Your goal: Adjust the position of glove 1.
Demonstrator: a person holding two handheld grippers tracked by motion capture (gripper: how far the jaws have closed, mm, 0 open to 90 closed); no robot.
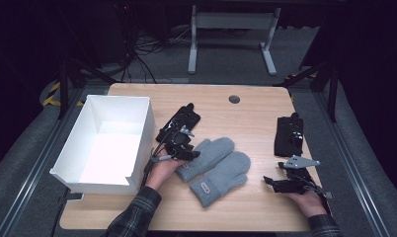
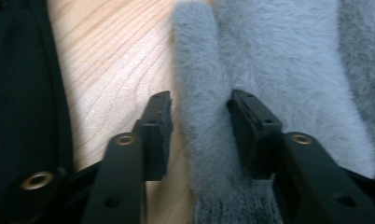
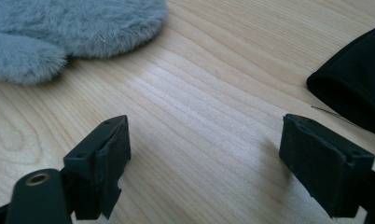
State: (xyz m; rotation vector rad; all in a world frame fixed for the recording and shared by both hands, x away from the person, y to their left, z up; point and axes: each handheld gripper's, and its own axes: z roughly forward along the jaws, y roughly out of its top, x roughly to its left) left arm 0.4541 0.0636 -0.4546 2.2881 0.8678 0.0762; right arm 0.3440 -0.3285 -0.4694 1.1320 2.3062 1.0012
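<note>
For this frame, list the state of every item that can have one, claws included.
Left claw: jaws astride the thumb of the fluffy grey mitten; grip unclear.
Right claw: open over bare wood.
Second fluffy grey mitten: flat, untouched.
White open-topped box: upright, empty.
Two black gloves: flat on the wooden table.

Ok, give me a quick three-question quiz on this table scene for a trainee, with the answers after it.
1. True or false: the white box holds a mitten.
2. Which part of the grey mitten sits between the jaws of the left gripper? A) cuff B) thumb C) label
3. What lies between the jaws of the right gripper?

Key:
1. False; its inside shows bare, and both grey mittens lie on the table.
2. B, the thumb; whether the pads are pressing it yet is hard to tell.
3. Nothing but bare table; the jaws stand wide open, with a black glove beyond them.
</note>
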